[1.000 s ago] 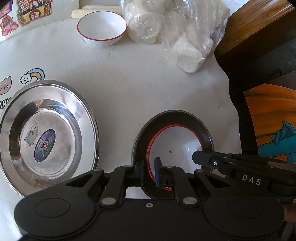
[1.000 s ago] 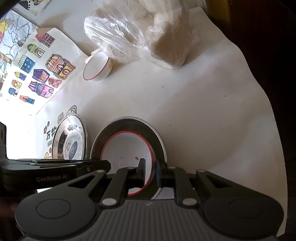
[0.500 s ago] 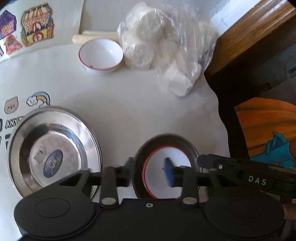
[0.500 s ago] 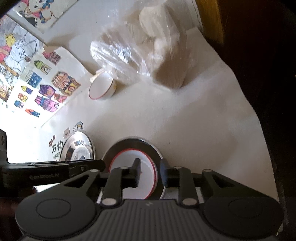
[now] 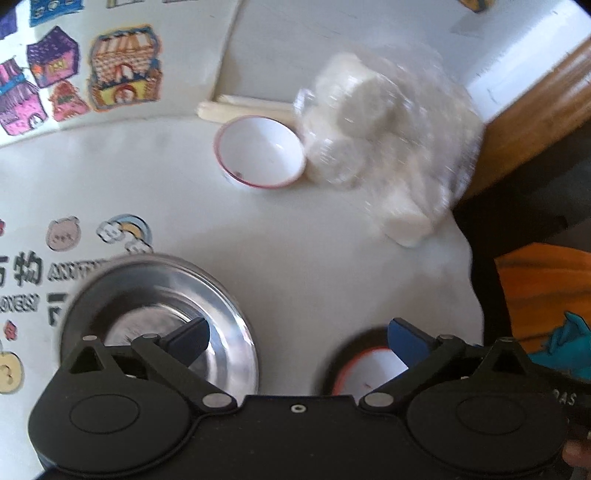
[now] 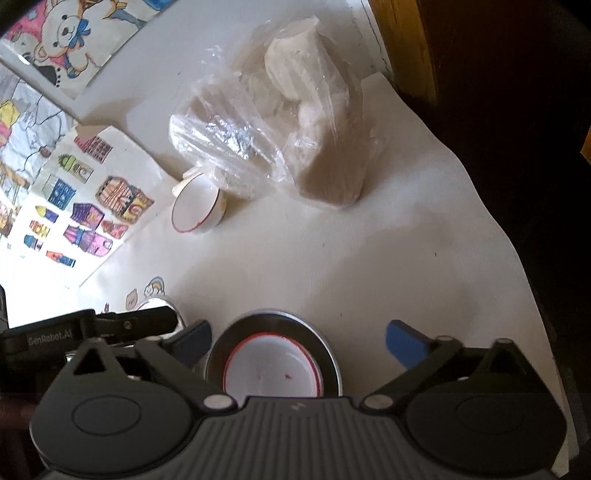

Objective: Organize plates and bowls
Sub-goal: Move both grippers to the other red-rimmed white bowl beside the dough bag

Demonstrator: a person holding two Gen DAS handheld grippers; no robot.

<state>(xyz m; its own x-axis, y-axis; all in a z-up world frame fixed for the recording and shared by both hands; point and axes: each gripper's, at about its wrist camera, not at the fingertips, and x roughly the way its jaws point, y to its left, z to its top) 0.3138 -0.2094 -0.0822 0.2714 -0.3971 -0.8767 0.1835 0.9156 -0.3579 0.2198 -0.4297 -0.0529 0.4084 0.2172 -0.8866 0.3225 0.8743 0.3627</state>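
Both grippers have let go and backed up since a second ago, so we've got the left gripper [image 5: 297, 338] and right gripper [image 6: 297, 339] spread wide and empty, red-rimmed bowl [image 6: 272, 367] nested in its steel plate [image 6: 327, 345] right under ours, and the second bowl [image 5: 260, 157] straight ahead of the left one, which looks nearer.

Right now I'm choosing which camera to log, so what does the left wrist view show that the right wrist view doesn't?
Only the left wrist view shows the steel plate nearly whole, with its open tongs above the table.

Only the right wrist view shows the whole red-rimmed bowl in a steel plate between its open tongs, and the teddy-bear picture.

Both show the far red-rimmed bowl beside the plastic bag.
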